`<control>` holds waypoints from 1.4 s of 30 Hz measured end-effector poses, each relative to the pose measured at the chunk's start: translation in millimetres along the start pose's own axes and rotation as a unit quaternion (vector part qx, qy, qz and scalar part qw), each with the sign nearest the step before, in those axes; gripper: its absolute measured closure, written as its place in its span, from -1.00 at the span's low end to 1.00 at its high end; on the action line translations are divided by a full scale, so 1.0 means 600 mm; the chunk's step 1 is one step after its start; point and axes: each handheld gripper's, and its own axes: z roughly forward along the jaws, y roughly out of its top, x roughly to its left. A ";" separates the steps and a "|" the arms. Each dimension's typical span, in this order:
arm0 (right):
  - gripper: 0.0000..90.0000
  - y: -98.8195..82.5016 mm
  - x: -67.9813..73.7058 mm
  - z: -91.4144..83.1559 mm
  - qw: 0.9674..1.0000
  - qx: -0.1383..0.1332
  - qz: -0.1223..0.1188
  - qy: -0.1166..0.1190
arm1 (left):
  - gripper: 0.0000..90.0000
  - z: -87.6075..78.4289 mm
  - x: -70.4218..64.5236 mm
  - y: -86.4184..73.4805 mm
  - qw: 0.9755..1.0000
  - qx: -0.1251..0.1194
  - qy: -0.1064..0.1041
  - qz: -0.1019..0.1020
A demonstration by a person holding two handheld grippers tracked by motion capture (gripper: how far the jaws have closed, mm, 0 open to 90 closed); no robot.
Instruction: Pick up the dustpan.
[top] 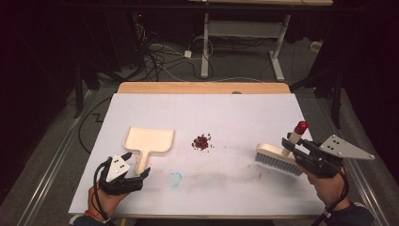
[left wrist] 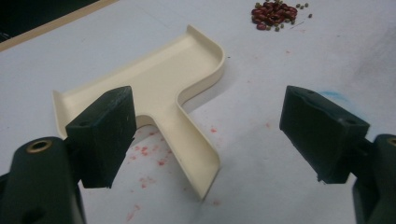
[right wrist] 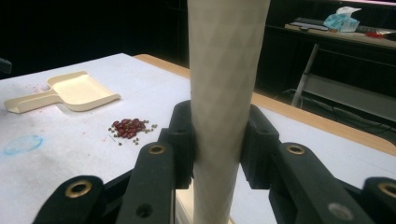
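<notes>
A cream dustpan (top: 149, 140) lies flat on the white table, its handle (left wrist: 194, 149) pointing toward the near edge. My left gripper (top: 137, 164) is open, its jaws standing wide on either side of the handle's end without touching it. A small pile of red and green beans (top: 202, 141) sits mid-table, also seen as beans (left wrist: 275, 14) and beans (right wrist: 130, 128). My right gripper (top: 291, 147) is shut on the cream handle (right wrist: 224, 93) of a hand brush (top: 278, 160) with grey bristles and a red handle tip (top: 301, 125); the brush head rests on the table at the right.
The white table cover (top: 235, 113) carries a faint blue ring stain (top: 175, 179) and reddish smudges near the front. A wooden table edge (top: 202, 87) runs along the far side. Beyond it are cables on the floor and the legs of another desk (top: 205, 52).
</notes>
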 end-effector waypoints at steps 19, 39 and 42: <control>0.55 0.009 0.008 0.026 1.000 0.003 -0.018 0.003 | -0.58 0.030 0.006 0.008 0.988 0.116 0.050 -0.093; 0.55 0.005 0.018 0.031 1.000 0.011 -0.024 0.008 | 0.40 0.136 0.063 0.022 0.984 0.136 0.017 -0.117; 0.55 0.003 0.016 0.032 1.000 0.014 -0.023 0.008 | 0.41 0.138 0.069 0.023 0.985 0.133 0.008 -0.109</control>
